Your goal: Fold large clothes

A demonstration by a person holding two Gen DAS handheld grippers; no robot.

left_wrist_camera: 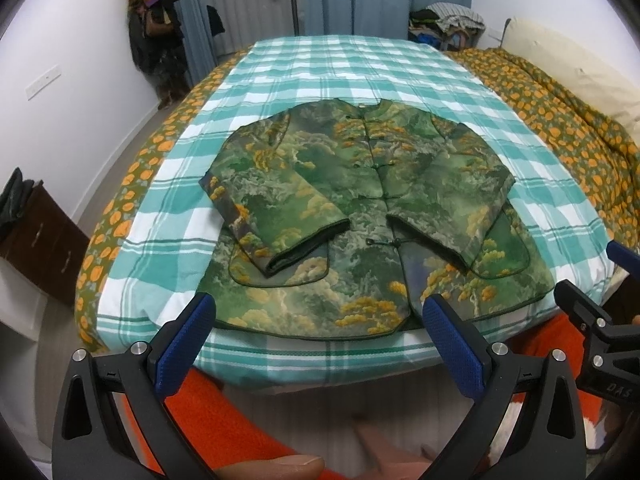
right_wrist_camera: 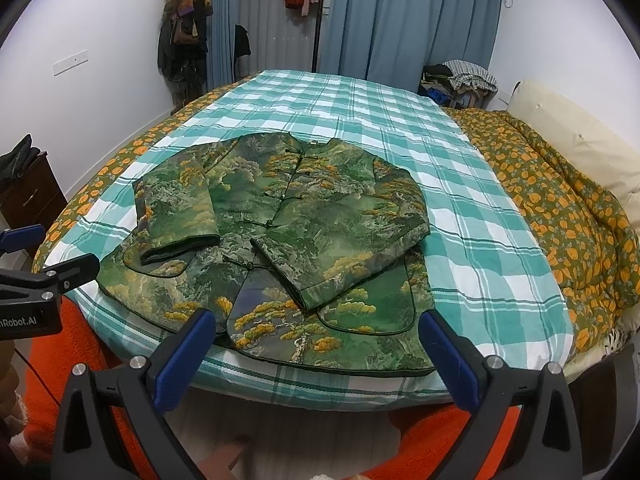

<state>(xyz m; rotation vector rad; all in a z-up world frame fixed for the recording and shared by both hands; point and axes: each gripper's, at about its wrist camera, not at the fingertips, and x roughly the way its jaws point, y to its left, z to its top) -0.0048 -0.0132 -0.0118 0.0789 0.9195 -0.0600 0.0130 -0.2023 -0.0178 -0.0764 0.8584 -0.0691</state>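
A green jacket printed with yellow trees lies face up on the checked bedspread, buttoned down the middle, collar away from me. Both sleeves are folded inward across its front, cuffs pointing to the hem. In the right wrist view the same jacket reaches the bed's near edge. My left gripper hovers open just short of the hem, nothing between its blue pads. My right gripper is open too, above the hem's right half. Each gripper shows at the edge of the other's view.
The bed carries an orange-flowered quilt bunched along its right side by a cream headboard. A dark wooden cabinet stands left of the bed. Coats hang in the far left corner. An orange sleeve shows below the grippers.
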